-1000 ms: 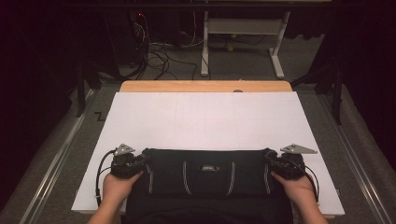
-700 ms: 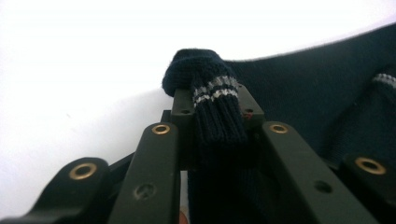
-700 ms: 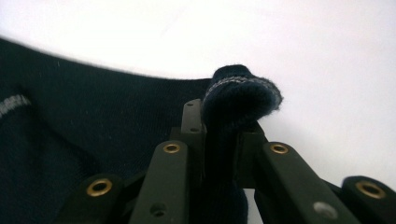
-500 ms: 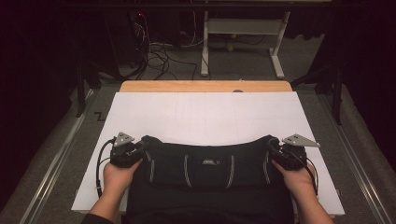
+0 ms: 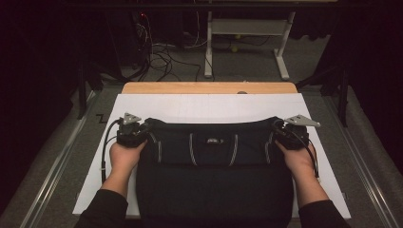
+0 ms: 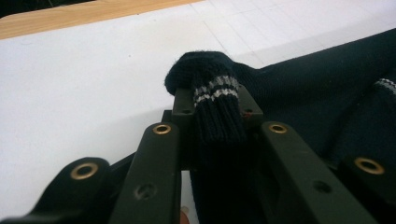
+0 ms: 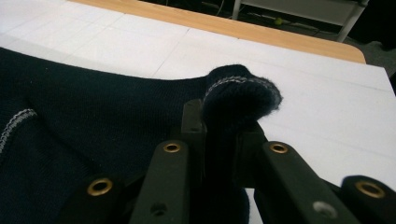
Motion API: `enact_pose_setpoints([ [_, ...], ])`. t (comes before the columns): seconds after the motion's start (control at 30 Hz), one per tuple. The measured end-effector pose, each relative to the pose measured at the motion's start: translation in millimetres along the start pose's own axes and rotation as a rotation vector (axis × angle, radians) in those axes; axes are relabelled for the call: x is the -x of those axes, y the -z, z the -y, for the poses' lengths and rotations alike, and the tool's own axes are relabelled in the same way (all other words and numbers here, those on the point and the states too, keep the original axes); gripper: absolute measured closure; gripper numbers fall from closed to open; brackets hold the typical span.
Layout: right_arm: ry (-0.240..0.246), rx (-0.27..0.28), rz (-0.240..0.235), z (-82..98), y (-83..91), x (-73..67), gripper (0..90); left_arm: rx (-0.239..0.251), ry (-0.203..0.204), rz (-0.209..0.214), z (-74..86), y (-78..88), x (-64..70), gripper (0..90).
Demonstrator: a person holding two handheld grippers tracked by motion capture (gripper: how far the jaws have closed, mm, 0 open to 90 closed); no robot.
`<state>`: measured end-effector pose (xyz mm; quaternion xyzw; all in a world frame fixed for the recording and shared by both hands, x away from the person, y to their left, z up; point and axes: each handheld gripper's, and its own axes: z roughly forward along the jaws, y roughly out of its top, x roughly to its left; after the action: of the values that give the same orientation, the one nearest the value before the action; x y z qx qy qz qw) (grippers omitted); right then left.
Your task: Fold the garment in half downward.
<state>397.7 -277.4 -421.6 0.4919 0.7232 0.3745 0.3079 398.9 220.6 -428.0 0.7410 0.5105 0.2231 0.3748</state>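
On the white table (image 5: 209, 107), we pinch the dark sweater (image 5: 214, 161) in both grippers, left gripper (image 5: 134, 134) and right gripper (image 5: 285, 135); a hard tug could slip it out.

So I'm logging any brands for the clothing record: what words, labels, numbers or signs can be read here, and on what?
Small pale label on the front of the dark sweater, high view: too small and blurred to read.
Black zigzag mark on the floor by the table's left edge: a shape, not readable text.
Nothing else carries writing; both gripper views show plain knit with pale stripes.
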Motion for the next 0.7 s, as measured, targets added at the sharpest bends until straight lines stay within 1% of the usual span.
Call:
enact_pose_setpoints([
  [0.07,-0.015,-0.008,0.009,-5.3,-8.0,1.3,79.2,0.002,0.029,-0.006,-3.4,-4.4,-3.7,72.3],
  [0.13,-0.012,-0.001,0.017,-10.1,-12.3,1.6,79.3,0.006,0.055,-0.01,-6.6,-7.1,-6.5,72.3],
  [0.2,0.003,0.012,0.026,-15.8,-14.4,0.4,79.2,0.02,0.065,-0.024,-9.8,-8.2,-6.5,72.3],
  [0.23,0.023,0.018,0.038,-19.5,-14.9,-0.5,79.2,0.032,0.067,-0.032,-11.9,-8.0,-6.1,72.2],
  [0.27,0.035,0.023,0.045,-22.6,-14.6,-1.0,79.2,0.044,0.077,-0.031,-14.3,-7.8,-5.8,72.2],
  [0.33,0.047,0.026,0.057,-28.4,-13.7,0.4,79.2,0.053,0.078,-0.025,-17.5,-8.4,-4.8,72.2],
  [0.37,0.043,0.031,0.061,-31.9,-12.9,2.2,79.1,0.051,0.074,-0.029,-17.7,-9.6,-4.1,72.1],
  [0.43,0.023,0.033,0.054,-33.4,-13.5,4.8,79.0,0.026,0.074,-0.033,-15.6,-15.8,-3.7,72.0],
  [0.5,0.021,0.018,0.048,-30.5,-17.8,5.4,78.5,0.012,0.089,-0.034,-11.9,-21.4,-4.4,71.4],
  [0.53,0.024,0.007,0.046,-28.2,-20.7,5.0,78.0,-0.001,0.101,-0.02,-10.5,-24.8,-4.7,71.1],
  [0.57,0.028,-0.006,0.048,-25.9,-23.6,4.0,76.8,-0.012,0.107,-0.012,-9.7,-27.1,-4.6,70.1],
  [0.6,0.031,-0.011,0.051,-24.0,-25.7,3.2,75.0,-0.026,0.113,-0.017,-9.0,-29.5,-4.2,68.0],
  [0.67,0.017,-0.027,0.059,-20.9,-29.9,1.2,68.9,-0.025,0.125,-0.009,-8.9,-29.8,-4.0,59.6],
  [0.7,0.01,-0.022,0.064,-20.6,-31.0,0.6,62.3,-0.024,0.128,-0.012,-9.3,-29.3,-3.8,53.1],
])
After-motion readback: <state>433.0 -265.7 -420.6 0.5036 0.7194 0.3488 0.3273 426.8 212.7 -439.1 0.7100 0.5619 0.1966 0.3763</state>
